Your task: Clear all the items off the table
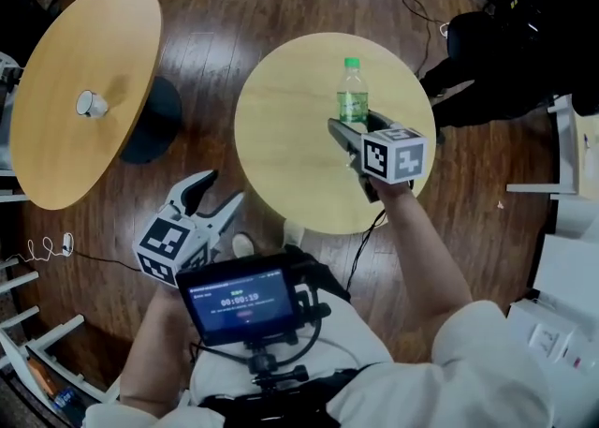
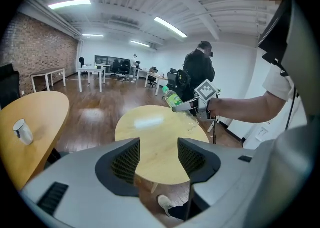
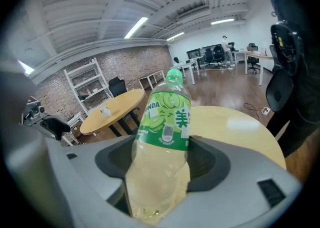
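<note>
Round table (image 1: 281, 136) beneath tilted bottle (image 1: 353, 98), clamped in right gripper (image 1: 351, 128).

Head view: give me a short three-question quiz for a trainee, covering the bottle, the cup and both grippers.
1. True or false: the left gripper holds the white cup.
2. What stands between the jaws of the right gripper? A) the green-capped bottle B) a mug C) nothing
3. Short answer: in the head view, does the white cup sit on the left table or the right table?

Key:
1. False. Its jaws stand apart and empty, well away from the cup.
2. A.
3. The left table.
</note>
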`<state>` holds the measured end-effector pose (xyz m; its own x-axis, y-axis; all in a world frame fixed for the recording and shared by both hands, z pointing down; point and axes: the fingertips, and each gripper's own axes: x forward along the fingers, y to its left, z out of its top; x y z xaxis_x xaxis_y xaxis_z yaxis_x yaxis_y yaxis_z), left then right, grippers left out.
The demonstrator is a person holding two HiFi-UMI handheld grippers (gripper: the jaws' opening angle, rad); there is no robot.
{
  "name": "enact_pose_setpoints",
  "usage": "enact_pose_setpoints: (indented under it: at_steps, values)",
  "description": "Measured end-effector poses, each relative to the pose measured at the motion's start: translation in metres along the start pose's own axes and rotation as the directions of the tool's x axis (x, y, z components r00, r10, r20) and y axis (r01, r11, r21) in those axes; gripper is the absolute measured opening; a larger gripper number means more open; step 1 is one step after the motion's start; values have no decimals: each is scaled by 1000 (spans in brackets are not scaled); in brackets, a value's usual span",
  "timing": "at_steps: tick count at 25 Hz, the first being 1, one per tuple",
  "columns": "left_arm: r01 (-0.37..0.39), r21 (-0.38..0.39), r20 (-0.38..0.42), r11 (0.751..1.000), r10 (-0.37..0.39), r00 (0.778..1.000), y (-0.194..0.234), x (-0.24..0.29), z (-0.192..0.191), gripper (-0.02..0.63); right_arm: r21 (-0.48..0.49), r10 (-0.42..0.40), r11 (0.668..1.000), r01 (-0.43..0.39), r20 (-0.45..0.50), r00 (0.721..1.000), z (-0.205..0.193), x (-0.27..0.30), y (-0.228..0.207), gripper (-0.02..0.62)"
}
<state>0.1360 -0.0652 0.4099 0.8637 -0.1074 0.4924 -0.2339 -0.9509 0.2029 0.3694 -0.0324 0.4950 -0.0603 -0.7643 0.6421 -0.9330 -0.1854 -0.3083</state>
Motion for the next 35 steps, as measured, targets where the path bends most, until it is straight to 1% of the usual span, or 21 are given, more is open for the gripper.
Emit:
enact_pose_setpoints:
  at_steps: [4,9,11,14,17,23,25,27,31,35]
  values:
    - [-50,-26,12,998,50,999,8,-14,-2,242,-67,49,997,-46,40,998,25,4,26,316]
    - [-96,-39,40,995,97,994,17,-37,-4,242,-157,137,980,-120,99,986,52,2,76,316]
    - [-114,-42,64,993,116,991,23,-48,-3,242,-203,173,968,-146,119,978,62,2,99,316]
    - [-146,-59,111,988,152,982,37,-71,-2,242,-274,224,944,-184,122,967,71,9,137,316]
    - [-179,-75,143,981,189,972,55,-105,-7,242,-333,278,916,-224,124,953,80,21,187,316]
    - [-254,-115,188,960,272,944,103,-193,-36,242,-419,375,859,-293,126,919,88,54,307,316]
    - [-278,-130,192,952,299,935,120,-223,-50,242,-434,402,845,-312,130,907,88,71,346,316]
    - [-298,-141,189,944,321,928,138,-250,-67,242,-448,414,836,-318,132,901,85,92,380,316]
    - [-332,-177,170,927,361,917,168,-295,-100,242,-465,437,818,-338,122,891,73,139,440,316]
    - [-370,-230,152,900,409,900,187,-325,-128,242,-493,485,782,-382,96,869,59,189,486,316]
